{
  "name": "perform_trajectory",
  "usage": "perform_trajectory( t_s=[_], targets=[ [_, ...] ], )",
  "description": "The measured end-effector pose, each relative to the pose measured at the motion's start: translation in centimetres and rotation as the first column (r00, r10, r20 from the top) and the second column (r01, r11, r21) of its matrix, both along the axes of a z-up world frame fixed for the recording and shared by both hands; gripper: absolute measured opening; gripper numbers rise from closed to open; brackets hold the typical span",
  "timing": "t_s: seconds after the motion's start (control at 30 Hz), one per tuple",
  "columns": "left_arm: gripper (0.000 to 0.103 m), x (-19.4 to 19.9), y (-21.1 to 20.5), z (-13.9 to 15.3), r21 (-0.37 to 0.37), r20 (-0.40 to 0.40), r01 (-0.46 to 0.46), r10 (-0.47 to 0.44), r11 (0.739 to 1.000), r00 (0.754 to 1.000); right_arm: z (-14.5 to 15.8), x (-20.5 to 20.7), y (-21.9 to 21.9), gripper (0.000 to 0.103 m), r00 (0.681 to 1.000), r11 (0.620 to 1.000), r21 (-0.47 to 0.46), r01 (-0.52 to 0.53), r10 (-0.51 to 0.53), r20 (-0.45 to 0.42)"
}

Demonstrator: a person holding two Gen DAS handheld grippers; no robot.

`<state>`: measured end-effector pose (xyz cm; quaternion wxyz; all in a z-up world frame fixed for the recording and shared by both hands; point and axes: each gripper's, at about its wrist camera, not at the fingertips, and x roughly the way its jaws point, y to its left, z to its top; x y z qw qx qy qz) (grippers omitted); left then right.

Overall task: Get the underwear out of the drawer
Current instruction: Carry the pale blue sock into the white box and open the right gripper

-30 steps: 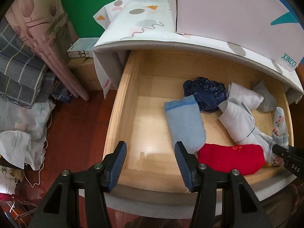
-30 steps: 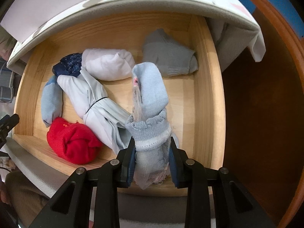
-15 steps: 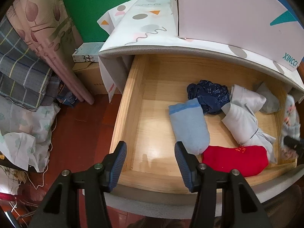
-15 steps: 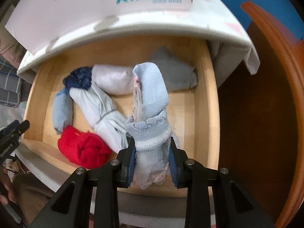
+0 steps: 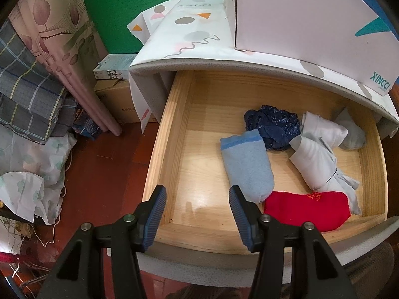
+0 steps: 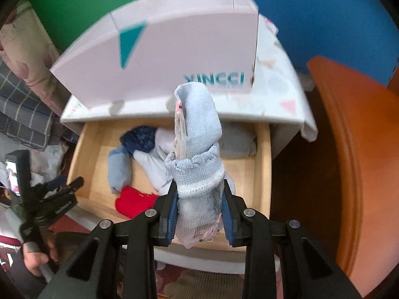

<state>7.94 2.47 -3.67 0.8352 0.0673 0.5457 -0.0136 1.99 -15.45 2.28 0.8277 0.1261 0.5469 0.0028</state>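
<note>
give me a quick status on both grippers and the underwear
Right gripper shut on pale blue underwear, held above open drawer. Left gripper open, empty, over drawer's front corner. Nothing in the way.

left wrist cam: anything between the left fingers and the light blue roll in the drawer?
Nothing: only bare drawer floor lies between the left gripper and the light blue roll, in the left wrist view.

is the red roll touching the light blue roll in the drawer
Touching. In the left wrist view the red roll butts against the lower end of the light blue roll, with no wood showing between them.
</note>
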Motion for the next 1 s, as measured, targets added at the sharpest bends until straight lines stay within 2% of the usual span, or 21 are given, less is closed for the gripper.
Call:
perform_trajectory(
  t_s=[0.3,0.5,0.7,1.0],
  targets=[
    [0.054,0.0,0.0,0.0,-0.01,0.008,-0.002,0.002,1.0,1.0,7.0,0.9,0.0,0.029,0.991,1.0,0.006,-0.01,0.009,0.135],
    [0.054,0.0,0.1,0.1,-0.024,0.013,-0.007,0.007,1.0,1.0,10.7,4.5,-0.4,0.029,0.98,0.999,-0.037,-0.004,0.012,0.2],
    [0.054,0.0,0.1,0.1,-0.03,0.013,-0.006,0.007,1.0,1.0,11.2,9.8,-1.1,0.029,0.981,0.996,-0.084,0.009,0.007,0.194],
    [0.054,0.2,0.1,0.0,-0.033,0.012,-0.011,0.012,0.999,1.0,8.2,16.5,-1.6,0.029,0.994,0.991,-0.135,0.023,-0.008,0.107]
  ],
)
